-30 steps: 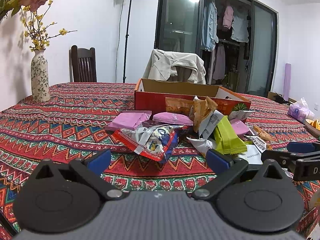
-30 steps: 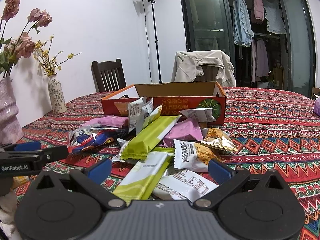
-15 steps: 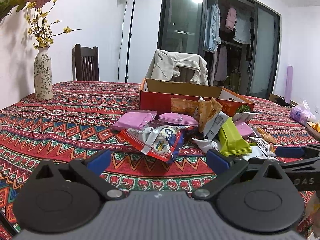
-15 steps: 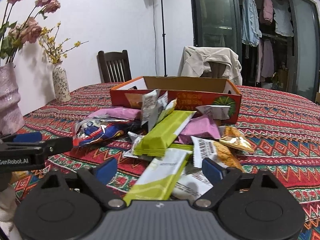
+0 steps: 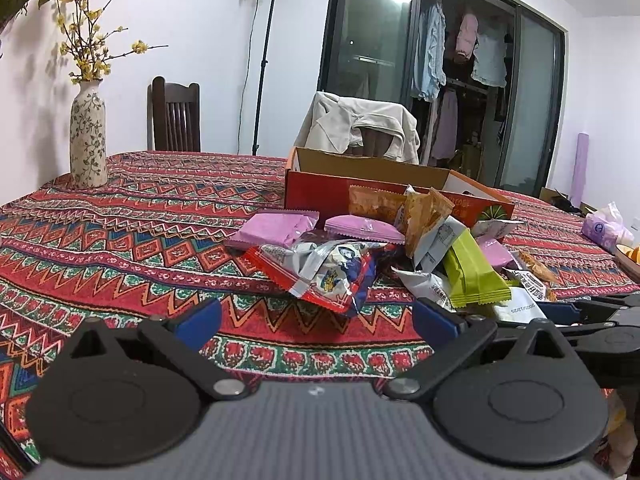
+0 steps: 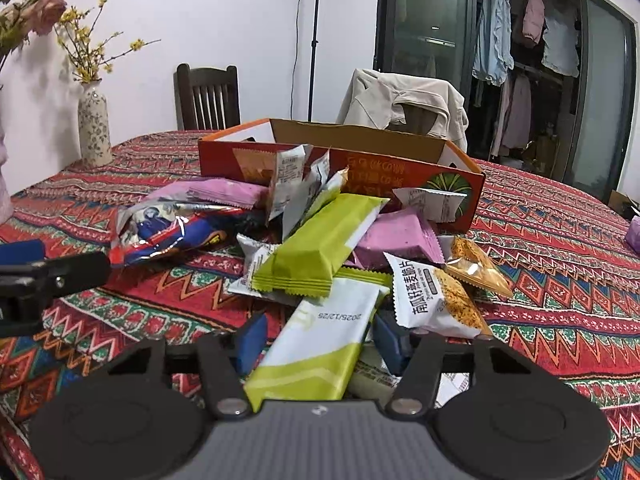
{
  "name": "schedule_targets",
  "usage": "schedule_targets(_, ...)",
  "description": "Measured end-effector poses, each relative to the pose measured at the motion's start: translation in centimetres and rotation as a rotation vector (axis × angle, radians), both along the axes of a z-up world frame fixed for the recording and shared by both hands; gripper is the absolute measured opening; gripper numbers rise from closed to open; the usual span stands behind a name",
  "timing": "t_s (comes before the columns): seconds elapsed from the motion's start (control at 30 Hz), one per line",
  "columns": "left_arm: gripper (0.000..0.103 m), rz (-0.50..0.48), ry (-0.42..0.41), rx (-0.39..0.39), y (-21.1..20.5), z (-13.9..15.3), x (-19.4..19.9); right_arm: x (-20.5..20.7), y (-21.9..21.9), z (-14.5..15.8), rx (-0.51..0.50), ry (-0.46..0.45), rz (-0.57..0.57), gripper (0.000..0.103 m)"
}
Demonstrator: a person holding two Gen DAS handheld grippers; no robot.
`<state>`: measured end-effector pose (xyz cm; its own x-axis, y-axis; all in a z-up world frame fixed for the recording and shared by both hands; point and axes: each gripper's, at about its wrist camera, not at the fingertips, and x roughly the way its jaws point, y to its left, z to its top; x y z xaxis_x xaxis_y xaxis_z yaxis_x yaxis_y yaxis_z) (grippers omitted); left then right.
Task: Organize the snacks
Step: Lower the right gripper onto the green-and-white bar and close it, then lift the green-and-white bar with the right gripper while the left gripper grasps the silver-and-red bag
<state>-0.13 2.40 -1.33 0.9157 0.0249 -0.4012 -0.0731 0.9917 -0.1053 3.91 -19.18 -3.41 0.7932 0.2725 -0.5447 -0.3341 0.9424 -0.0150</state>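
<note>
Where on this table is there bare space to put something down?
The cloth is bare between the vase and the snack pile, and right of the orange box in the right wrist view. It is crowded in front of that box, where wrappers overlap.

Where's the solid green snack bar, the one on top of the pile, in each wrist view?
Left wrist: green snack bar right of centre, at the pile's right side, beyond the right finger.
Right wrist: same bar dead centre, lying diagonally, just past the white-and-green packet between the fingers.
Shared landmark: orange cardboard box behind the pile.
</note>
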Motion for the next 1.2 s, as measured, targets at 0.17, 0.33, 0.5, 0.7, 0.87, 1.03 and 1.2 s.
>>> schedule_targets(0.17, 0.103, 0.001, 0.002, -0.004, 0.1, -0.1, -0.1, -0.1, 0.1, 0.0, -0.026, -0.007, 0.026, 0.050)
schedule_targets(0.33, 0.103, 0.001, 0.006, -0.007, -0.1, 0.0, -0.2, -0.3, -0.8, 0.2, -0.030, -0.010, 0.048, 0.039)
schedule_targets(0.5, 0.103, 0.000, 0.007, -0.002, -0.3, 0.1, -0.3, -0.6, -2.0, 0.4, 0.003, -0.016, 0.051, 0.036)
schedule_targets(0.7, 0.103, 0.003, 0.010, 0.002, -0.5, 0.2, -0.3, -1.0, -3.4, 1.0, 0.048, -0.049, 0.039, 0.036)
schedule_targets(0.87, 0.103, 0.004, 0.020, 0.004, -0.7, 0.4, 0.0, -1.0, -4.4, 2.0, 0.076, -0.088, 0.025, 0.036)
schedule_targets(1.03, 0.103, 0.012, 0.032, 0.001, -0.7, 0.7, 0.5, -0.5, -5.5, 2.9, 0.105, -0.126, 0.006, 0.036)
schedule_targets(1.2, 0.103, 0.028, 0.035, 0.013, -0.4, 1.5, 1.5, 0.5, -6.1, 3.2, 0.129, -0.130, 0.002, 0.036)
